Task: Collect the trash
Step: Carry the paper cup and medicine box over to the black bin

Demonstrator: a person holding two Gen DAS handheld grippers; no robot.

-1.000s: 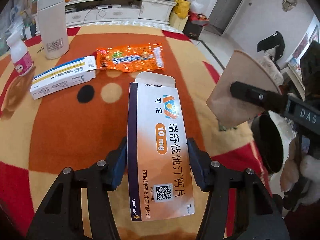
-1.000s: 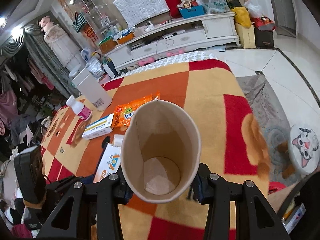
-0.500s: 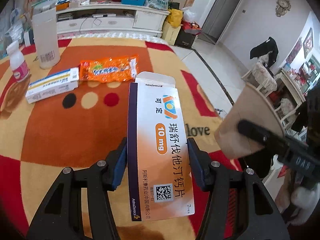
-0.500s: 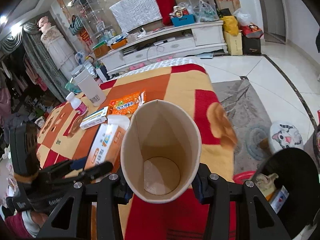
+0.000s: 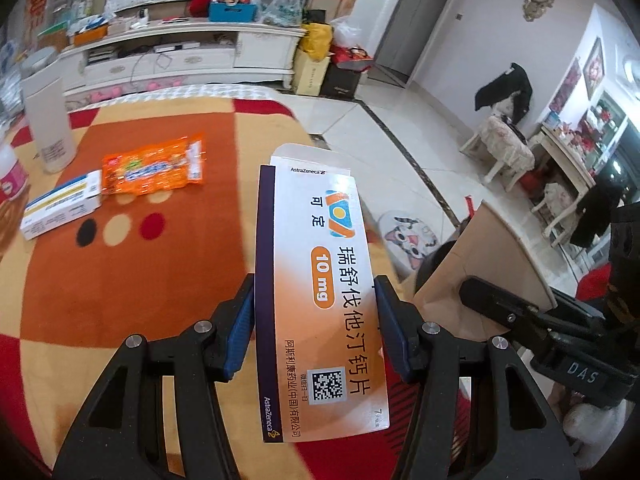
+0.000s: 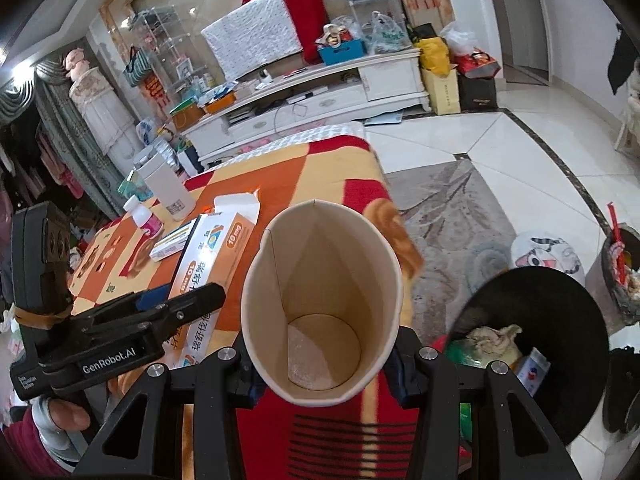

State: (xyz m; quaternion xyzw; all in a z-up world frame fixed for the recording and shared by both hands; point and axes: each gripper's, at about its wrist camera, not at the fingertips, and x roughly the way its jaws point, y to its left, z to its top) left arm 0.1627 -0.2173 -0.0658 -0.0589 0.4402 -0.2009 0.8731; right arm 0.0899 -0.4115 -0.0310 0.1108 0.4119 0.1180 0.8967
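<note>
Left gripper (image 5: 316, 332) is clamping the medicine box (image 5: 318, 300), right gripper (image 6: 320, 364) the paper cup (image 6: 320, 300); both should be releasing squarely over the black bin (image 6: 560, 320), lower right.

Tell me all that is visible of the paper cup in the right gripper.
The paper cup is tan, plain cardboard by its look, with a visible side seam inside and a pale round bottom. It looks empty. Its mouth points away from the camera, and the rim is squeezed slightly oval. The right gripper is clamped on its lower wall, a finger on each side. It is held in the air beside the blanket-covered table's edge, with a black trash bin to its right.
</note>
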